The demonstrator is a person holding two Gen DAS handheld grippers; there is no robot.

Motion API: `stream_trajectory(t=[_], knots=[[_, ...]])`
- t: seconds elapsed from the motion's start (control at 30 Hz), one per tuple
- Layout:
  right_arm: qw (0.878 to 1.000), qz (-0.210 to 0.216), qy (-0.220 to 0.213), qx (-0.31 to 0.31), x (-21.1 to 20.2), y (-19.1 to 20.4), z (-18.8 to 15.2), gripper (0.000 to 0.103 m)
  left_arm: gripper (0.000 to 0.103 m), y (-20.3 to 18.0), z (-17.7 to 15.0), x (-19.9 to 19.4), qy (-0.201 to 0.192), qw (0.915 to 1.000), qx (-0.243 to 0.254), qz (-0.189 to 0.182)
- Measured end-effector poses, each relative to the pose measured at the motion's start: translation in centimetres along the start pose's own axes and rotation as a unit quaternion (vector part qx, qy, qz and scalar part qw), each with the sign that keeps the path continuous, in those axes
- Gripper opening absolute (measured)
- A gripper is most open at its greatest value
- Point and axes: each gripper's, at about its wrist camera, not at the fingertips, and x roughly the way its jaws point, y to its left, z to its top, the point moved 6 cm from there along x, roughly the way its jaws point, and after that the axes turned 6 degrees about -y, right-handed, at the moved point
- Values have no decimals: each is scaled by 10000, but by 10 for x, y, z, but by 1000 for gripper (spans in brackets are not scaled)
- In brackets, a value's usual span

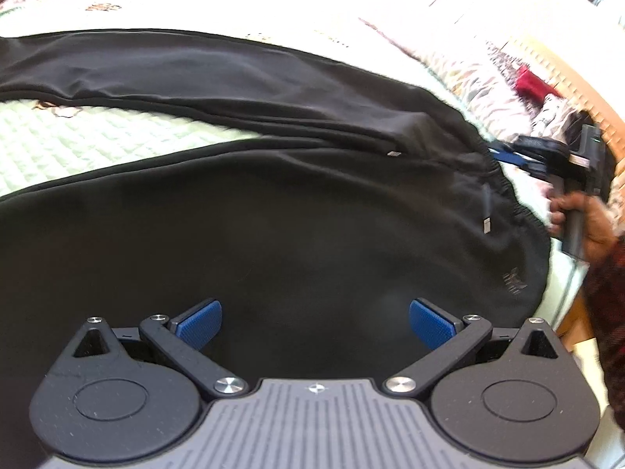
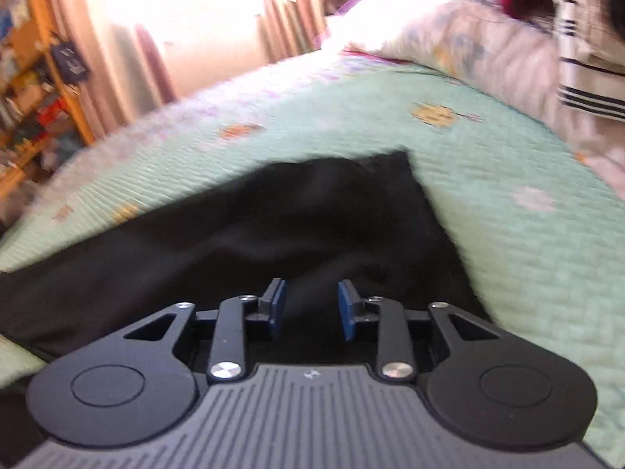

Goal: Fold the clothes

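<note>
Fingers of the left gripper: spread wide, nothing between the pads, poised over the near leg of the black trousers. Fingers of the right gripper: narrowly apart, with dark cloth in the gap. Cannot tell whether pinching that cloth or merely above it.

Trousers: flat on the green quilt, legs off to the left and parted in a V, waistband at the right end, just beside the right gripper and the hand behind it.

Probable faults from here:

- Slipped hold at the waistband. Cause: thick gathered elastic and a bite of unconfirmed depth. Confirm cloth between both pads before lifting.
- Top layer only picked up. Cause: shallow bite on soft knit. Result: front panel peeling away from the back.
- Crooked fold. Cause: parted legs and a long crease along the far leg. Bring the legs together and smooth first.
- Quilt caught with the trousers. Cause: pads set too deep into the bedding.
- Drawstring ends trailing out of the fold. Cause: both loose on the front panel. Tuck inside.
- Skewed garment. Cause: pull at the right end alone, with the left gripper empty. Take a hold at the left before moving anything.
</note>
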Motion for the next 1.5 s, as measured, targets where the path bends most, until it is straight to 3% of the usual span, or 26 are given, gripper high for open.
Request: stream_trajectory(t=[0.17, 0.23, 0.4, 0.47, 0.57, 0.7, 0.8, 0.97, 1.13, 1.37, 1.43, 1.5], knots=[[9951, 726, 78, 665, 30, 37, 5, 42, 102, -4, 21, 0, -310, 9992, -258, -10], [9921, 915, 172, 845, 39, 48, -3, 52, 102, 2, 31, 2, -382, 9977, -558, 5], [9948, 553, 460, 724, 51, 58, -30, 55, 102, 13, 64, 14, -514, 9931, -1050, -25], [9915, 759, 339, 1000, 43, 65, -35, 58, 102, 17, 81, 19, -650, 9905, -1212, 19], [9865, 1059, 23, 1252, 40, 71, -41, 67, 102, 28, 102, 32, -752, 9775, -1962, -201], [9782, 1467, -359, 1423, 46, 70, -56, 70, 102, 41, 118, 57, -799, 9573, -2755, -366], [9735, 1646, -522, 1502, 49, 66, -63, 71, 102, 47, 119, 79, -747, 9487, -3063, -240], [9673, 1875, -786, 1517, 48, 64, -59, 81, 102, 61, 119, 117, -735, 9325, -3536, -23], [9603, 1990, -930, 1720, 43, 57, -57, 81, 102, 65, 126, 134, -1001, 9219, -3737, 218], [9561, 2117, -923, 1803, 44, 54, -57, 81, 102, 78, 135, 150, -1579, 8907, -4244, -391], [9558, 2133, -919, 1801, 44, 54, -58, 81, 100, 78, 138, 152, -1677, 8914, -4193, -388], [9563, 2131, -915, 1783, 45, 56, -58, 81, 91, 77, 142, 156, -1721, 8950, -4100, -341]])
